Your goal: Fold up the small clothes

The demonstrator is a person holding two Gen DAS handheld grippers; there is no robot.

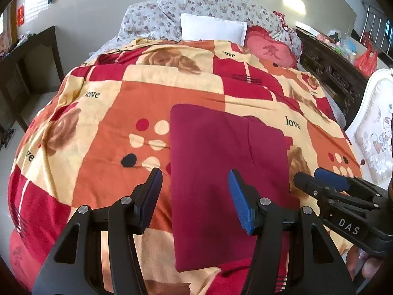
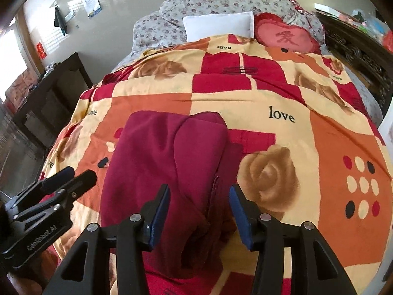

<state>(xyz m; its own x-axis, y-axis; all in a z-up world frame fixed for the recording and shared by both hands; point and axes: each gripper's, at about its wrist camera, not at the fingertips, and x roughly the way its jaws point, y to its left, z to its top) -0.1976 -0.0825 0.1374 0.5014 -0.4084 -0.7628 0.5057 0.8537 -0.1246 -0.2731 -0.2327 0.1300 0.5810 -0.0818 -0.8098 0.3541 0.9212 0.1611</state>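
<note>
A dark red garment (image 1: 216,162) lies folded into a flat rectangle on the patterned bedspread (image 1: 118,113). My left gripper (image 1: 195,180) hovers over the garment's left part, open, with nothing between its fingers. My right gripper (image 1: 309,175) shows at the right edge of that view, beside the garment's right side. In the right wrist view the garment (image 2: 157,157) shows a folded flap and a seam on its right side. My right gripper (image 2: 200,196) stands open above its near right part, gripping nothing. My left gripper (image 2: 79,173) is at the left.
At the head of the bed lie flowered pillows (image 1: 196,5), a white pillow (image 1: 212,28) and a red heart cushion (image 1: 270,49). Dark wooden furniture (image 1: 29,68) stands left of the bed, a carved dark cabinet (image 1: 329,71) and a white upholstered chair (image 1: 373,132) to the right.
</note>
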